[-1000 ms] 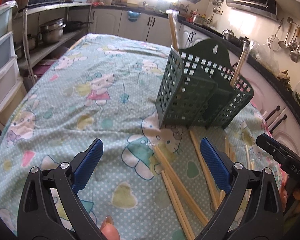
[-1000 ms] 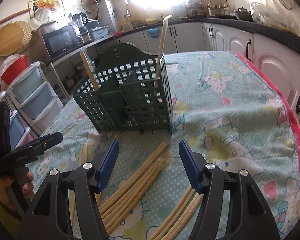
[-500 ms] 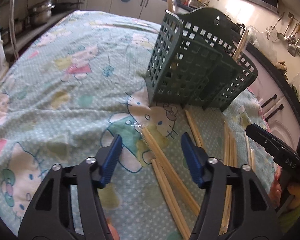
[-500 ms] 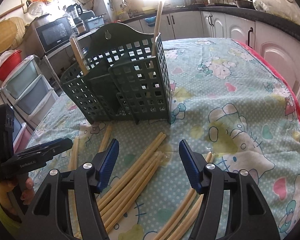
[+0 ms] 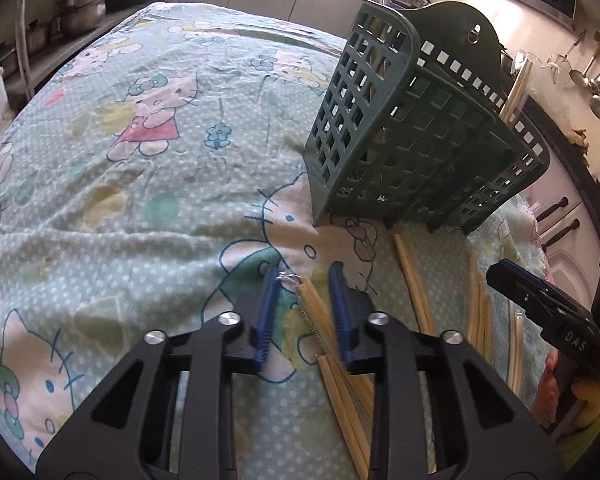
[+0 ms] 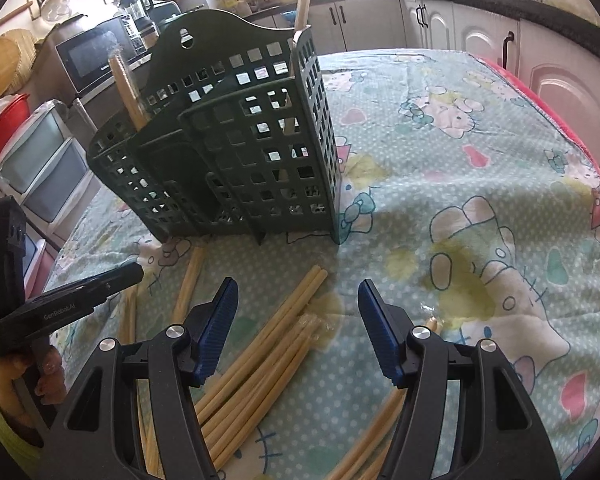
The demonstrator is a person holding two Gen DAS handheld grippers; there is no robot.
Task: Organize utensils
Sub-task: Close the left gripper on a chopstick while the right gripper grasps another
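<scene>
A dark green perforated utensil holder (image 5: 416,136) stands upright on the patterned tablecloth, also seen in the right wrist view (image 6: 236,152), with a few chopsticks (image 6: 128,92) standing in it. Several bamboo chopsticks (image 6: 260,356) lie loose on the cloth in front of it. My left gripper (image 5: 305,312) is low over the cloth, its jaws narrowed around the end of a wrapped chopstick pair (image 5: 316,312) with gaps still showing at both sides. My right gripper (image 6: 296,328) is open and empty above the loose chopsticks.
The table edge with a red border (image 6: 580,120) runs along the right. Kitchen cabinets (image 6: 560,80) and a counter stand beyond. Shelves with pots (image 5: 80,12) and plastic drawers (image 6: 40,160) stand to the left.
My left gripper has moved forward and down to the chopsticks and its jaws have narrowed a lot around one pair. My right gripper has edged closer to the holder, still open.
</scene>
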